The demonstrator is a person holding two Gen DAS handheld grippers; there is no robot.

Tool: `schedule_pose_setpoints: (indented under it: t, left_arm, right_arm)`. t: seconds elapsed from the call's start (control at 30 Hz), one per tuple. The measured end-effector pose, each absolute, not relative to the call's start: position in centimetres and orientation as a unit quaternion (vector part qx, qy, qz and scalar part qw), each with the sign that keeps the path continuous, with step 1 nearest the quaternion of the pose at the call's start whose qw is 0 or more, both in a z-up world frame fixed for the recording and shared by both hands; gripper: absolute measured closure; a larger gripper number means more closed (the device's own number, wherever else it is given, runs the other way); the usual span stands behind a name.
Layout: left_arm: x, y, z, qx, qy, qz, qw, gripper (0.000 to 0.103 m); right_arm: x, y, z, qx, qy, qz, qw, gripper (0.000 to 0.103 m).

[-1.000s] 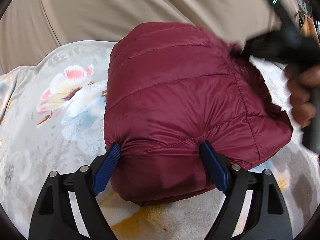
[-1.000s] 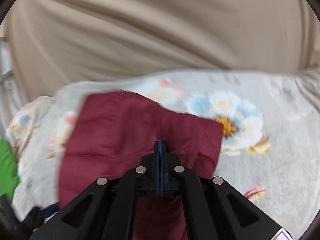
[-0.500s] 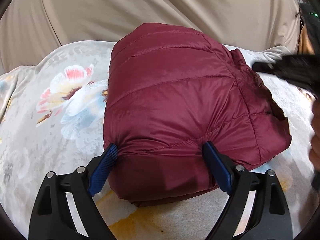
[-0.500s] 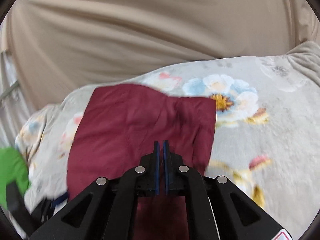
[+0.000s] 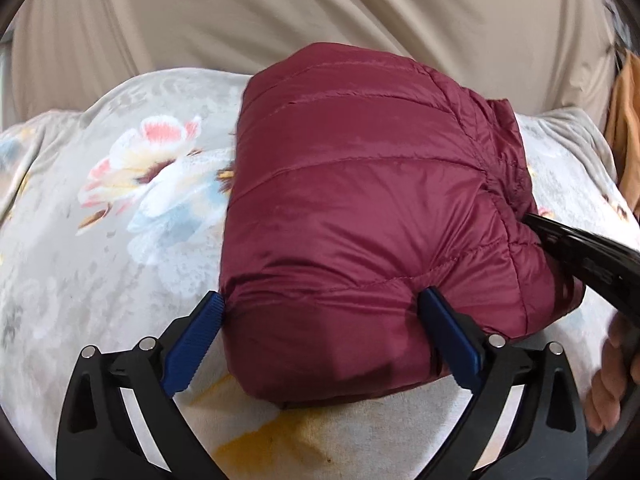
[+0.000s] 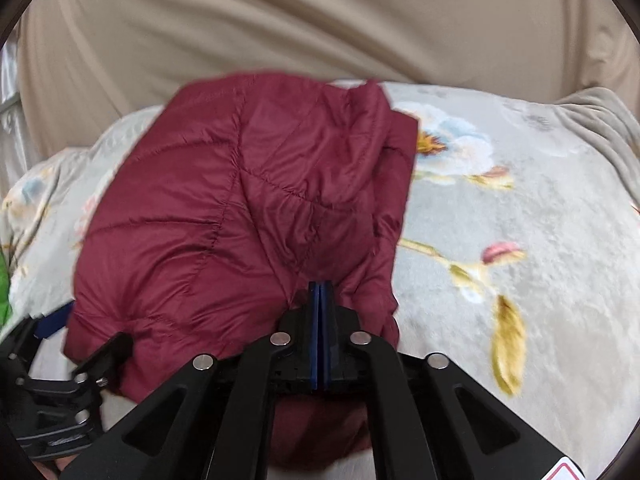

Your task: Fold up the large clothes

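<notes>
A dark red quilted puffer jacket lies folded into a thick bundle on a floral blanket. My left gripper is open, its blue pads standing on either side of the bundle's near edge. My right gripper is shut, its tips pressed against the jacket near its right side; whether cloth is pinched between the pads is hidden. The right gripper also shows at the right edge of the left wrist view, touching the jacket. The left gripper shows at the lower left of the right wrist view.
A beige cloth hangs behind the blanket. A green item sits at the far left edge. Something orange-brown hangs at the far right. The blanket spreads to the right of the jacket.
My right gripper has come down from above the bundle to its right side and now touches the jacket. My left gripper has stayed open around the near edge.
</notes>
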State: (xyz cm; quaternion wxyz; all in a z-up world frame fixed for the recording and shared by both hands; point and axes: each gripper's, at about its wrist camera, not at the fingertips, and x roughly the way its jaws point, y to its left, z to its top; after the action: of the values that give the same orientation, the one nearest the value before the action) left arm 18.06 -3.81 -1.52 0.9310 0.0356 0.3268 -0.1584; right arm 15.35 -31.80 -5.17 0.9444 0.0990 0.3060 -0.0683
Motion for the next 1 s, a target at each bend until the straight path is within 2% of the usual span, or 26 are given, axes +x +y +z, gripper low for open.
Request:
schedule_pose_setpoints:
  t: [0.17,0.37,0.57,1.0]
  left_arm:
    - [15.8,-3.5,-1.2,-0.002,0.341,-0.142,0.929,0.008]
    - [10.9,-5.5,-1.4,0.034,0.325,-0.146,0.934,0.007]
    - [7.8,-6.6,-1.7,0.075,0.309,-0.122,0.94,0.007]
    - [6.2,-5.8,-2.0,0.061,0.297,-0.09,0.949,0.007]
  right_arm:
    - [11.1,-30.4,-5.0,0.098,0.31,-0.075,0.943,0.079]
    - [6.3,-29.4,-6.6,0.1,0.324,-0.082,0.937,0.072]
    - [4.0,-29.2,-9.2,0.119,0.356,-0.09,0.923,0.071]
    - [2.5,-27.9,-8.7,0.079,0.33,-0.126,0.932,0.069]
